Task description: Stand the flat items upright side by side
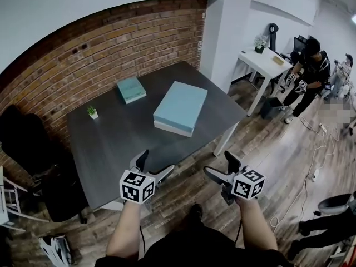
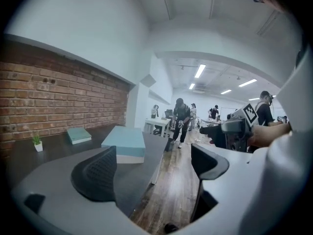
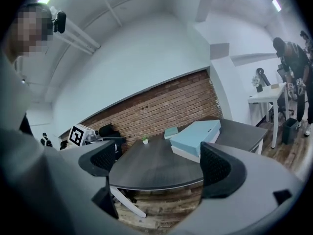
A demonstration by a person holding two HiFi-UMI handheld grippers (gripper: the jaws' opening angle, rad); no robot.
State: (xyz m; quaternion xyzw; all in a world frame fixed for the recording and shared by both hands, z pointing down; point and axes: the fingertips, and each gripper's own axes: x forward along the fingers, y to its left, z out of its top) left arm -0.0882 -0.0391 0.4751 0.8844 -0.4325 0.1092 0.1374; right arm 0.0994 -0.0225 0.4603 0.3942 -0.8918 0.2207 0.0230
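Stage: both flat items lie face-down on the dark bench (image 1: 122, 141), neither yet stood up; I judge the task at its approach.
Potted plant (image 1: 92, 112): far left of the bench top, well apart from both items. I should keep the standing row away from it.
Small teal book (image 1: 131, 89): flat near the brick wall, well apart from the bigger one.
Left gripper (image 1: 154, 163): fingers (image 2: 98, 173) spread wide with nothing between them, held just short of the bench's near edge. My plan is to use this side as a stop against the spine, so that whichever item is tipped up does not slide.
Large teal book (image 1: 180, 109): flat toward the right side of the bench, its white edge facing me. It looks heavy and broad, so I would lift 1 long edge and pivot it rather than pick it up clear.
Right gripper (image 1: 218, 164): fingers (image 3: 220, 168) also wide apart and empty, over the wooden floor (image 1: 261, 149) short of the bench. It is the nearer tool to the large book's edge.
Risk: 2 upright items need to lean on or touch each other; a thin one standing alone would likely topple.
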